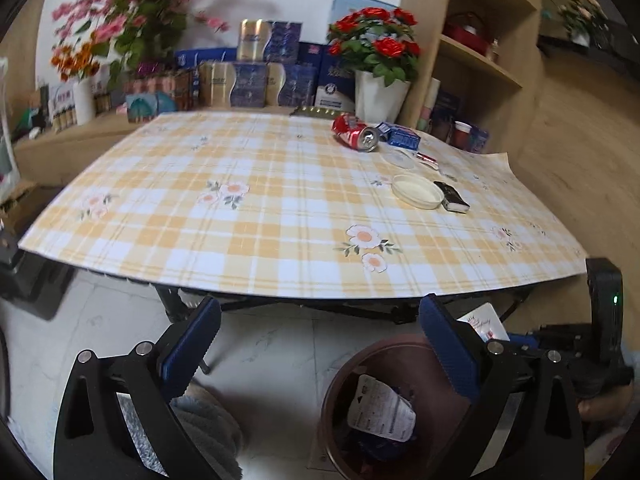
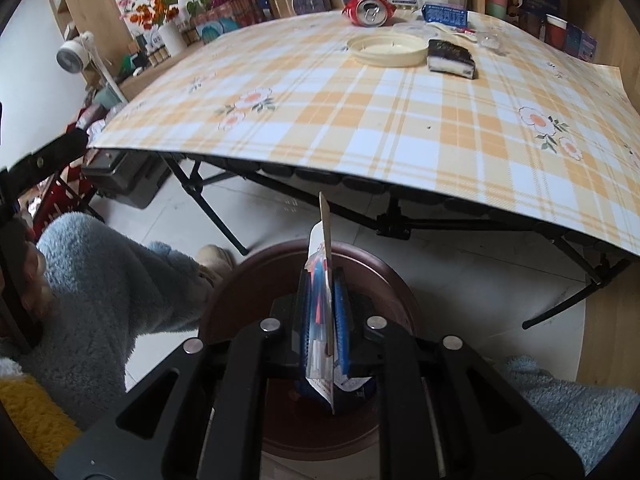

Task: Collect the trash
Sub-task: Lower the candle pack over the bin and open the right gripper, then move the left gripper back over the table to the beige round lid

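Right gripper (image 2: 324,320): jaws clenched on a flat blister pack (image 2: 322,312), held edge-up over the brown bin (image 2: 248,280); light, stiff card, secure by its edge. Left gripper (image 1: 320,344): jaws released, empty. Farther off, the crushed can (image 1: 356,133) lies on the worktop (image 1: 280,240): light, slippery; grip across its dented middle.

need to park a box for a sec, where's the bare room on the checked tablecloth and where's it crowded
Bare: the whole left half and the near edge of the yellow checked tablecloth, from the printed flowers back to the stacked blue and gold boxes. Crowded: the far right corner, where the crushed red drink can, blue carton, round cream lid and small black-and-white packet cluster.
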`<state>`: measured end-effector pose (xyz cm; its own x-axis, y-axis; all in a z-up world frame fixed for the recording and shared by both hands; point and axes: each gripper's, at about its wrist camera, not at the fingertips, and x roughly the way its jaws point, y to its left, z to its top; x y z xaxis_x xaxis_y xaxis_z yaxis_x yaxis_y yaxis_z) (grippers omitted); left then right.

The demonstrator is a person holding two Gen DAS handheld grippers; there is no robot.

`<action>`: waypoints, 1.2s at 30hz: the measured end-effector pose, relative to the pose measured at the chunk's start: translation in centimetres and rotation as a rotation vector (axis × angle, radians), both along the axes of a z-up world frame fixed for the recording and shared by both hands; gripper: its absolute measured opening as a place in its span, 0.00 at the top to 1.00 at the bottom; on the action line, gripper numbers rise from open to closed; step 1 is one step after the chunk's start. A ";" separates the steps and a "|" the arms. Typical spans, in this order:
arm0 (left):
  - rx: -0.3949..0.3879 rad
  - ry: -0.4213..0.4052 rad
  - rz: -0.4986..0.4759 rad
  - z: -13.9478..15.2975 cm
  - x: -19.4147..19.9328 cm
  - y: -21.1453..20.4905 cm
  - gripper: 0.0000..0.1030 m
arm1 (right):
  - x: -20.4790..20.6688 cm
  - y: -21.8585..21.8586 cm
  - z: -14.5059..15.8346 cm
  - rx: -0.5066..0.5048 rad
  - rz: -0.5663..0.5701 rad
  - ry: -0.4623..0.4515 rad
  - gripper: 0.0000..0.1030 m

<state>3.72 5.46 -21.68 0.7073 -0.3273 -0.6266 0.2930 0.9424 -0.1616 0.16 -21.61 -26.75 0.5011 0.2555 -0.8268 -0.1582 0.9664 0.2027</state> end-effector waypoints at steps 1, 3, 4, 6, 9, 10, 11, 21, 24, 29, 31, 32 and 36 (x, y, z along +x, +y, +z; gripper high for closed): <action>-0.003 0.012 0.006 -0.2 0.1 0.1 0.06 | 0.0 0.0 -0.1 -0.003 0.002 0.004 0.86; -0.012 0.030 0.031 -0.6 0.5 0.3 0.06 | 0.0 0.0 -0.2 -0.012 0.000 0.007 0.86; -0.015 0.033 0.036 -0.7 0.7 0.4 0.06 | 0.0 -0.1 -0.2 -0.014 -0.002 0.008 0.86; -0.018 0.038 0.042 -0.8 0.7 0.4 0.06 | -0.1 -0.2 -0.2 -0.013 -0.005 0.009 0.86; -0.017 0.033 0.041 -0.7 0.7 0.3 0.06 | -0.1 -0.3 -0.1 -0.010 -0.009 0.011 0.86; -0.014 0.031 0.040 -0.7 0.6 0.3 0.06 | -0.1 -0.3 -0.1 -0.010 -0.010 0.011 0.86; -0.011 0.030 0.040 -0.8 0.6 0.2 0.06 | -0.1 -0.3 -0.2 -0.009 -0.007 0.011 0.86; -0.004 0.032 0.048 -1.0 0.7 0.1 0.06 | 0.2 0.0 -0.6 -0.024 0.000 0.037 0.56; 0.001 0.030 0.049 -0.9 0.6 0.0 0.06 | 0.1 0.0 -0.3 -0.039 -0.012 0.017 0.28; 0.002 0.031 0.051 -0.9 0.6 0.0 0.06 | 0.3 -0.2 -0.5 -0.059 -0.038 0.023 0.07; 0.003 0.032 0.053 -1.0 0.6 0.0 0.06 | 0.3 -0.4 -0.5 -0.064 -0.049 0.024 0.06; 0.003 0.031 0.054 -1.0 0.6 0.0 0.06 | 0.3 -0.5 -0.5 -0.063 -0.051 0.026 0.06; 0.007 0.032 0.057 -1.0 0.6 0.1 0.06 | 0.3 -0.5 -0.4 -0.070 -0.052 0.021 0.06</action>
